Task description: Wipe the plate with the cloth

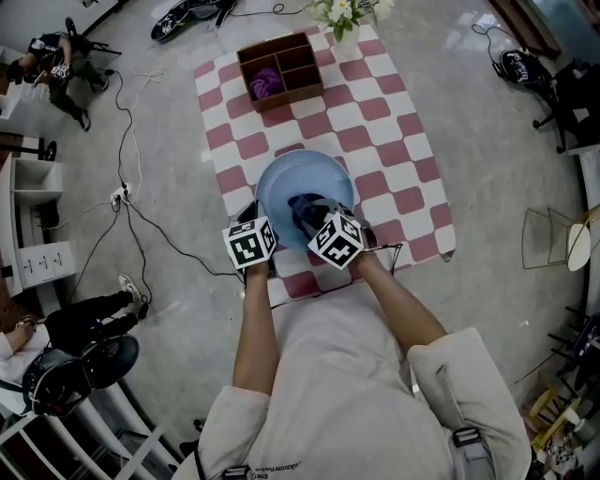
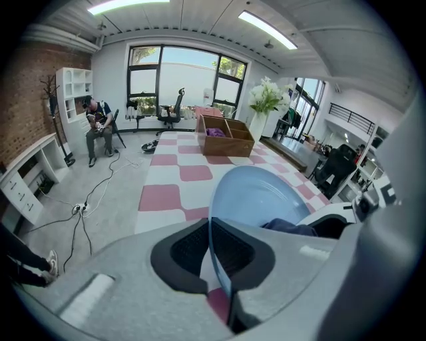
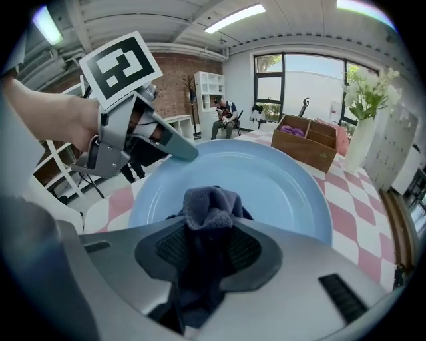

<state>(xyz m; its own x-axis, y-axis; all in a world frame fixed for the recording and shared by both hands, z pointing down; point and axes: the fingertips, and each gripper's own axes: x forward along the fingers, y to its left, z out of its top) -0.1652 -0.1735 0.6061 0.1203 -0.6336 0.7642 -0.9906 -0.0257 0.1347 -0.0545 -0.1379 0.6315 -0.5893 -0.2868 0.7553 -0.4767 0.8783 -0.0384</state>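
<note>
Step in hand, as judged: wiping stroke on the plate's face. Extent of surface already covered: not readable from these views.

State of the left claw [image 2: 210, 248]: clamped on the near-left rim of the plate [image 2: 261, 192], with the rim edge-on between the jaws. Function: holding clamp.

State of the right claw [image 3: 210, 248]: clamped on the cloth [image 3: 210, 208], a dark blue bunch standing out ahead of the jaws and hanging below them.

Position of the plate: on the checked tabletop [image 1: 394, 141], at its near end, straight ahead of the person. Seems tipped in the left gripper view; lift off the tabletop not confirmed.

Position of the cloth: over the near part of the plate's face, just right of the left claw. Contact with the face probable, not confirmed.

Elsewhere: a box [image 1: 281, 70] with a purple item [image 1: 266, 82] in one compartment, at the far end of the tabletop, well apart from the plate; flowers [image 1: 342, 11] just beyond it.

Next move, as judged:
1. Hold the rim firmly with the left claw to stop the plate sliding or turning.
2. Press the cloth bunch flat against the face.
3. Sweep outward from the centre toward the far rim, then round.
4. Steer clear of the left claw when passing the near-left rim.
5. Maintain the clamp on the cloth throughout; a loose bunch risks slipping out under drag.
</note>
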